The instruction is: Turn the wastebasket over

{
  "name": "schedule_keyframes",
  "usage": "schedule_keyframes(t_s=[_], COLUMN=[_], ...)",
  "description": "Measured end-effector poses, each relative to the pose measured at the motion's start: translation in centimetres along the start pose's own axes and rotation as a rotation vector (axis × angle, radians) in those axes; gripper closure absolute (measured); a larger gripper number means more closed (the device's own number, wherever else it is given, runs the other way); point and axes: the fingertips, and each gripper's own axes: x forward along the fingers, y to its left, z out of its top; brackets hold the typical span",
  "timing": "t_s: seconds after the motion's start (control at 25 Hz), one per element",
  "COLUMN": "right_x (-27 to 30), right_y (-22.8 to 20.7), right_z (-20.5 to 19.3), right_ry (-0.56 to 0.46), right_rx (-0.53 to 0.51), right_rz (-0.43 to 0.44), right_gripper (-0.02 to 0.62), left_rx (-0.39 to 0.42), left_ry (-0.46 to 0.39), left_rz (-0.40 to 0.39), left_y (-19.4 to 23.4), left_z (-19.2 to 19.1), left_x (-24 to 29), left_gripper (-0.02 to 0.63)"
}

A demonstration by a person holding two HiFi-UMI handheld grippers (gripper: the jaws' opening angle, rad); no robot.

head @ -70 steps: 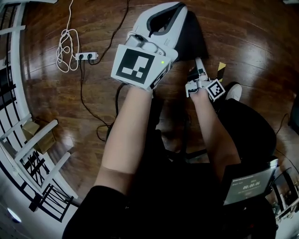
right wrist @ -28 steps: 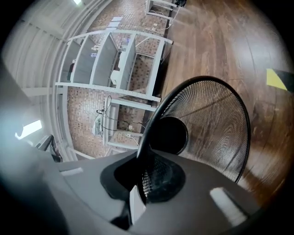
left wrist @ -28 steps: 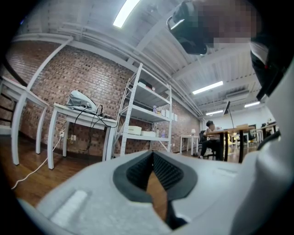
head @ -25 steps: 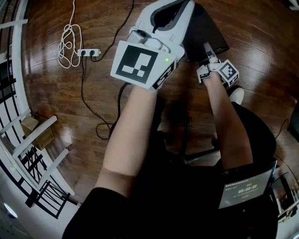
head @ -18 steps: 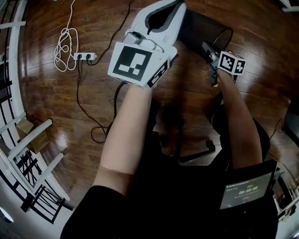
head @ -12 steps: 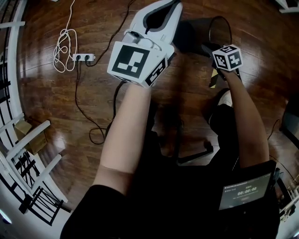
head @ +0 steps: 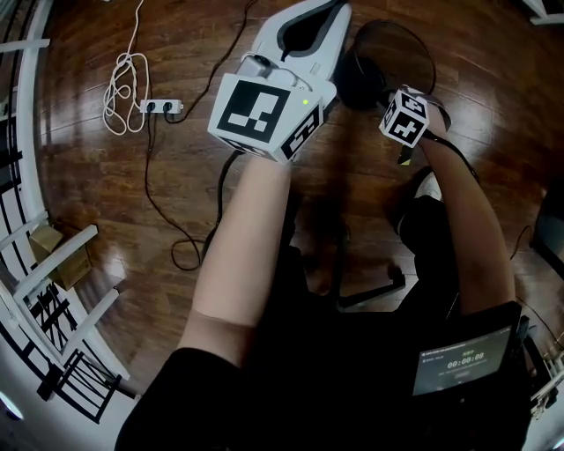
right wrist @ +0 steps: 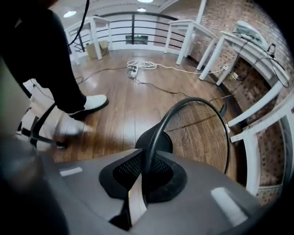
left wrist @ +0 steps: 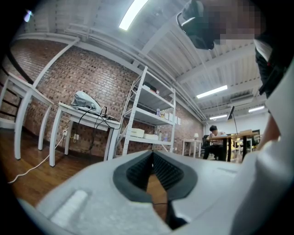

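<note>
Blk sleeve [head: 198,388], blk trousers [head: 441,242], white shoe [head: 429,187], white left hand-held gripper [head: 328,13].

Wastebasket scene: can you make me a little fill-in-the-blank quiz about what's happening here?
The wastebasket is made of black ___.
The right gripper has the wastebasket's ___ between its jaws.
The wastebasket stands on a ___ floor.
The left gripper holds ___.
Missing: mesh; rim; wooden; nothing.
Aside: the right jaws have just been opening slightly.
</note>
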Motion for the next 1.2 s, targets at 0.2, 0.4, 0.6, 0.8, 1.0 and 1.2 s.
schedule_keyframes(t_s=[0.2, 0.4, 0.6, 0.8, 1.0, 1.2], right_x=[2.0, 3.9, 4.2, 3.4, -0.3, -7.6], right_y=[2.5, 4.8, 3.3, 3.3, 2.8, 1.6], right_z=[-0.2, -0.7, -1.5, -0.1, 0.9, 2.1], right_ry=[0.097, 0.151, 0.159, 0.084, 0.005, -0.137], right_rx=[-0.196, -0.339, -0.332, -0.296, -0.311, -0.232], right_rz=[0.0, -0.004, -0.007, 0.001, -0.021, -0.082], right_gripper=[0.57, 0.572, 0.571, 0.423, 0.384, 0.376], left_rx=[-0.025, -0.03, -0.027, -0.025, -0.018, 0.015], left_ry=[0.014, 0.024, 0.03, 0.032, 0.021, 0.025], left_rz=[0.016, 0.03, 0.02, 0.01, -0.015, -0.039], left_y=[0.7, 0.9, 0.6, 0.5, 0.4, -1.6], left_z=[-0.4, -0.5, -0.6, -0.9, -1.2, 0.1], left_x=[-0.1, -0.3, 0.1, 0.4, 0.7, 1.2], left_gripper=[0.604, 0.604, 0.604, 0.604, 0.604, 0.604])
